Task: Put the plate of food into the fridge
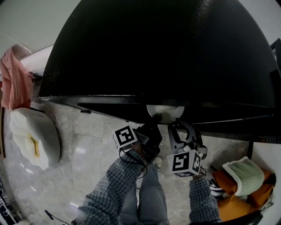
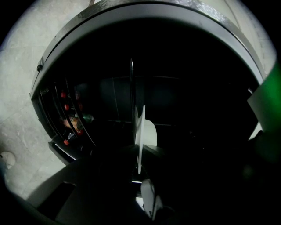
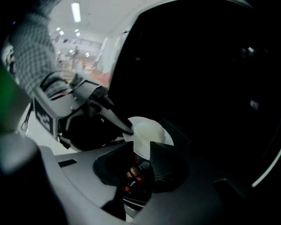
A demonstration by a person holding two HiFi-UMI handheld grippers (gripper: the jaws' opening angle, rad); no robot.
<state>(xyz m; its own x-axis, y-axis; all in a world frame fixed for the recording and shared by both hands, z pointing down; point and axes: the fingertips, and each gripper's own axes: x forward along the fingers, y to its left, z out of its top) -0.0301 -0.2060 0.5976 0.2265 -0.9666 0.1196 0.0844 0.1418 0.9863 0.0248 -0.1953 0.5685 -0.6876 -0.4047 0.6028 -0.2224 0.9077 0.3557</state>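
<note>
Pinched edge-on in left claw (image 2: pixel 139 151), white plate (image 2: pixel 149 132) just ahead at open fridge (image 1: pixel 153 52) mouth; right claw (image 3: pixel 141 154) spread, empty. Remaining: shelving, release.

This is a large indoor hall fitted out with household goods, rather than a private kitchen. A black fridge (image 1: pixel 158 52) stands on a pale, glossy stone-tile floor (image 1: pixel 88 145), and its door shelf holds red-capped bottles (image 2: pixel 69 124). In the right gripper view, a long ceiling strip lamp (image 3: pixel 76 12) and rows of small ceiling lights run far back over a wide open space, as on an office floor or in a showroom. Soft things lie around the fridge: a pink cloth (image 1: pixel 15 83) hanging at the left, a white cushion (image 1: pixel 33 136) on the floor, and a pale green cushion (image 1: pixel 241 176) on something orange at the right. Whether it serves as a lab, a shop or an office cannot be told
</note>
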